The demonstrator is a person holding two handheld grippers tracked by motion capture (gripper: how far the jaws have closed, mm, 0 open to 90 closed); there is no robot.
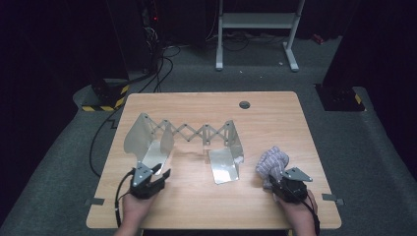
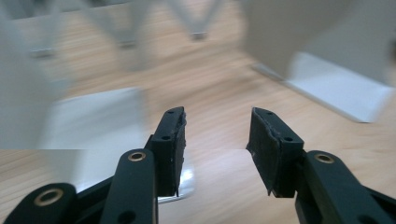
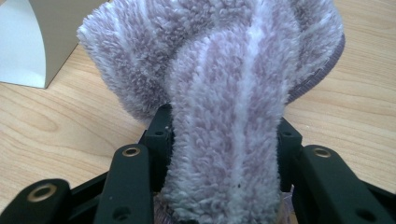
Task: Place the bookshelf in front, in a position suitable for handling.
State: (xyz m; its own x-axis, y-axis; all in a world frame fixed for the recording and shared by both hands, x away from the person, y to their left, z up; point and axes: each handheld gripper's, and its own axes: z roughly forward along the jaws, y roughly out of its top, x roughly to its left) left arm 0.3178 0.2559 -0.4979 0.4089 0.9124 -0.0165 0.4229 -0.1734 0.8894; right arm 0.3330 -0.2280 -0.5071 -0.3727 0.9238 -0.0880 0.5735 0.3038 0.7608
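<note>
So the wooden table (image 1: 275,105) is the biggest thing here, rounded corners, with dark carpet (image 1: 359,147) all around it. The far strip past the rack is bare apart from a small round grey cap (image 1: 244,104), and the near strip between the two hands is bare wood too, so that's where the elbow room is. The right edge of the table is close to the right hand.

Next down is the metal expanding rack (image 1: 189,132), a scissor lattice running left to right across the middle with a shiny plate at each end; both plates stick out toward the person.

Then the fuzzy sock (image 1: 272,164), lilac with paler stripes, sitting near the right front of the table just right of the rack's right plate. Its long axis runs from the person toward the far side, bunched end pointing away. In the right gripper view the stripes run straight up the frame.

The right gripper (image 1: 281,183) is clamped on the near end of that sock, pads pressed in on both sides.

The left gripper (image 1: 158,173) sits at the rack's left plate with its jaws apart and nothing between them, just wood in the gap.

No readable writing or logos anywhere that I can make out.
</note>
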